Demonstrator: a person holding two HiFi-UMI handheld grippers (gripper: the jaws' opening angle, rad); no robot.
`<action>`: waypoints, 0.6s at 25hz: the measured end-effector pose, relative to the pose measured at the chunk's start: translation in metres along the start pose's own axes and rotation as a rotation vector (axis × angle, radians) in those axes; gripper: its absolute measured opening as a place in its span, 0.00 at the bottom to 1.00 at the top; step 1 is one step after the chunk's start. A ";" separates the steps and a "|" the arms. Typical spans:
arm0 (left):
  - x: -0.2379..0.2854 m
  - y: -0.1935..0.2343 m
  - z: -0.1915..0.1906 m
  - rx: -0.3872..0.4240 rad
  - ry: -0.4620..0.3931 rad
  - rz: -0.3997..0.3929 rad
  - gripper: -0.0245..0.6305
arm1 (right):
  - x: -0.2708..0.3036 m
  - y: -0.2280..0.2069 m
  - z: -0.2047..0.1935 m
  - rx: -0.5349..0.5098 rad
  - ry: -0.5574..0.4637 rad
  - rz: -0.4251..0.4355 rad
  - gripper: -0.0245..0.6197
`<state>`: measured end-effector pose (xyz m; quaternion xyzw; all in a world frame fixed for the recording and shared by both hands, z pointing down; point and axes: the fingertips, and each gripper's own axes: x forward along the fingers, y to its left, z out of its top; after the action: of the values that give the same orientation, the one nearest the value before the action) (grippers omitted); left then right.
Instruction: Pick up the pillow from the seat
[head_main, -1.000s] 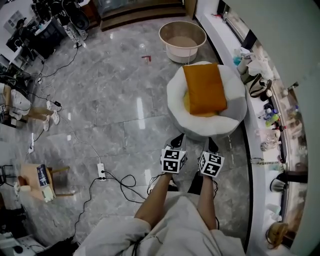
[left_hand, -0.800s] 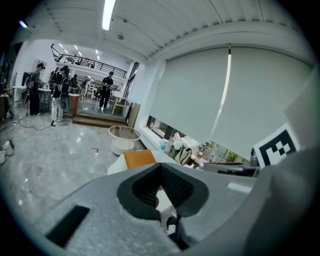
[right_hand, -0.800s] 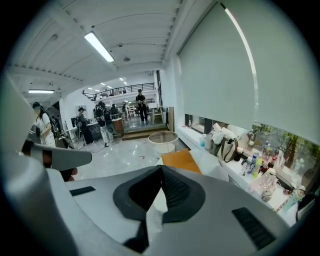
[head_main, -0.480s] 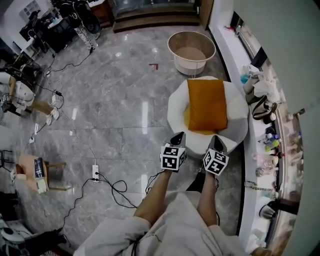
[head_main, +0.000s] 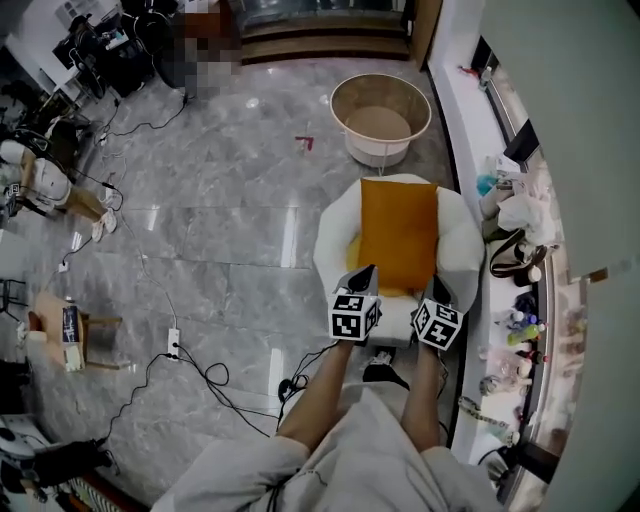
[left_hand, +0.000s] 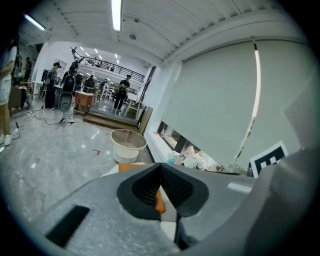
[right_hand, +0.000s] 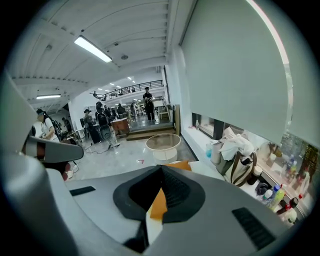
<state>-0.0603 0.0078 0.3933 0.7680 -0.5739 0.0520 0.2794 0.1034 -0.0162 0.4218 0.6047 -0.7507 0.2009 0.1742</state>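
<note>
The orange pillow (head_main: 398, 232) lies flat in the hollow of the round white seat (head_main: 328, 250), its long side running away from me, with a strip of yellower cushion showing at its near left edge; nothing has hold of it.

My left gripper (head_main: 364, 273) points at the pillow's near left corner, its tip over the seat's near rim; whether it touches the fabric I cannot tell. In the left gripper view its jaws meet at the tips with nothing clamped; only a sliver of orange and white shows through the gap behind them. My right gripper (head_main: 437, 296) sits just beside it at the pillow's near right corner, also over the rim; in the right gripper view its jaws are likewise pressed together and empty, the pillow seen past them.

Beyond the seat stands a round pale tub (head_main: 380, 118) on the grey marble floor (head_main: 230, 190); along the right runs a white ledge (head_main: 462, 110) crowded with a handbag (head_main: 510, 262), bottles and crumpled bags; off to the left a power strip (head_main: 173, 343) and black cables trail over the floor.
</note>
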 end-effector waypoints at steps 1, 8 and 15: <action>0.010 -0.007 0.004 -0.008 -0.005 0.006 0.05 | 0.007 -0.011 0.004 0.001 0.005 0.006 0.05; 0.060 -0.035 0.021 -0.032 -0.050 0.072 0.05 | 0.057 -0.048 0.038 -0.042 0.011 0.116 0.05; 0.081 -0.044 0.022 -0.045 -0.060 0.128 0.05 | 0.079 -0.057 0.037 -0.031 0.052 0.223 0.05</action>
<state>0.0018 -0.0637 0.3911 0.7245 -0.6310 0.0340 0.2755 0.1421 -0.1123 0.4353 0.5092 -0.8116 0.2232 0.1795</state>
